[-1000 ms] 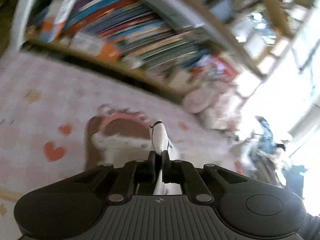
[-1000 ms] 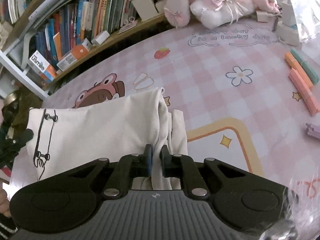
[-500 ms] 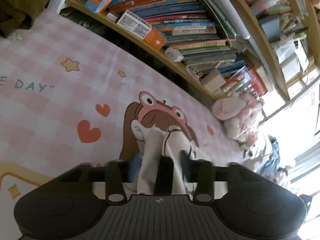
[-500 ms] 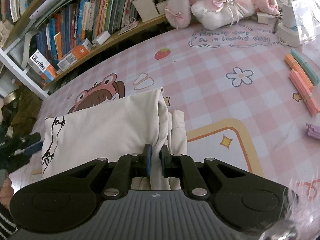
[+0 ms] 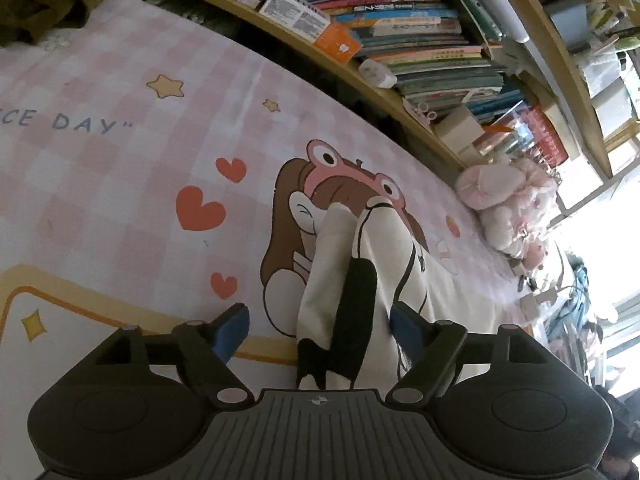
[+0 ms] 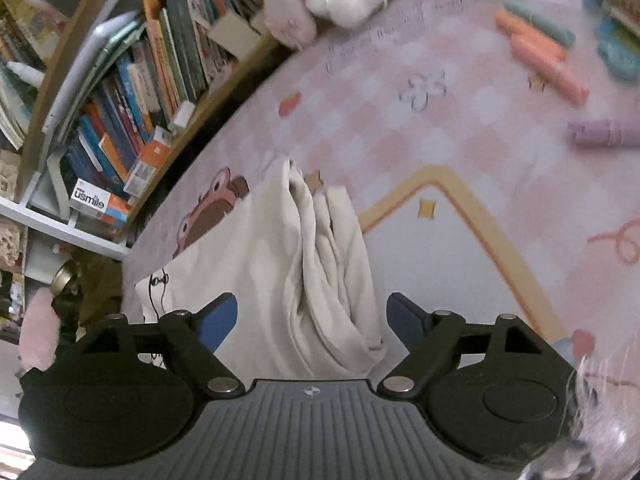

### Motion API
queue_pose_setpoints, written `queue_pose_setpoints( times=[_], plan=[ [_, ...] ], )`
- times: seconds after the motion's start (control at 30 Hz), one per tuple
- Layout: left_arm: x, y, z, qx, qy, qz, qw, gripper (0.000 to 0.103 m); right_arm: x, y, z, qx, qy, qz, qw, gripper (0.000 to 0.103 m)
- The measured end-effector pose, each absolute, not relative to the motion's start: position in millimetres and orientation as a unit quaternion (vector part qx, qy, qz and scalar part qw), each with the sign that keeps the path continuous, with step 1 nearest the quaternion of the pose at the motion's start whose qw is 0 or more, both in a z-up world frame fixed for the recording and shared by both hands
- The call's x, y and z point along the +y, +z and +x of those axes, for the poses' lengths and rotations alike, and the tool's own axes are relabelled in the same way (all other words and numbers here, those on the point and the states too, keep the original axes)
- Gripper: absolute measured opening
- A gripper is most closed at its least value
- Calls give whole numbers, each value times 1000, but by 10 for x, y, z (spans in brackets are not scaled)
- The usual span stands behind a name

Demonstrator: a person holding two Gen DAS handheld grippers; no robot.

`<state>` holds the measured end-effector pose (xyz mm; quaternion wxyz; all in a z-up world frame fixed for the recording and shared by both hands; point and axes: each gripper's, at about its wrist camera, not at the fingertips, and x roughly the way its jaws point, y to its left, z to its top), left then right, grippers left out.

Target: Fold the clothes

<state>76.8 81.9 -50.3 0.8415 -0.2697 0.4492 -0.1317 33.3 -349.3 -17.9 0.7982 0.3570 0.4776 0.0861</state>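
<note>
A cream garment (image 5: pixel 344 280) with a black print lies folded on the pink checked mat (image 5: pixel 100 152). In the left wrist view my left gripper (image 5: pixel 320 324) has its jaws opening wide; the cloth's bunched corner stands between them and the blue pads (image 5: pixel 232 328) do not press on it. In the right wrist view the garment (image 6: pixel 304 272) lies in ridged folds between the jaws of my right gripper (image 6: pixel 312 316), which are opening too, with both blue pads (image 6: pixel 218 318) clear of the cloth.
A low wooden bookshelf (image 5: pixel 400 52) packed with books runs along the mat's far edge. Pink plush toys (image 5: pixel 504 200) sit at its end. Orange, teal and purple rolled items (image 6: pixel 540 52) lie on the mat at the right wrist view's upper right.
Both grippers were shut on the garment and have let it go, jaws now spread. The cloth has dropped onto the mat. The right wrist view has rolled.
</note>
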Motion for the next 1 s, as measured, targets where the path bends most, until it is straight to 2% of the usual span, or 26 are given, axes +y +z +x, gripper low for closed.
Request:
queue_pose_setpoints(
  times=[0.27,0.3,0.4,0.47,0.5,0.53,0.6,0.7,1.0],
  plan=[
    [533,-467,725,465,-141,-221,846,77,-3334,-271,441,495,106,345,791,76],
    [501,-471,720,467,-145,-223,843,76,-3317,-274,458,496,108,340,791,65],
    [413,-477,697,473,-141,-226,840,58,-3250,-263,517,503,114,304,801,43],
    [402,-466,669,474,-135,-235,838,34,-3207,-220,514,495,127,277,814,34],
    [410,-438,637,470,-132,-243,838,28,-3169,-158,486,482,139,254,827,27],
    [400,-392,598,462,-133,-243,843,22,-3131,-96,457,469,152,231,839,25],
    [355,-292,511,447,-135,-231,854,20,-3087,-6,408,450,174,203,852,21],
    [334,-280,407,446,-131,-231,855,20,-3056,86,347,434,203,180,859,21],
    [323,-324,183,462,-141,-260,836,21,-3255,29,258,491,184,203,827,21]
  ],
)
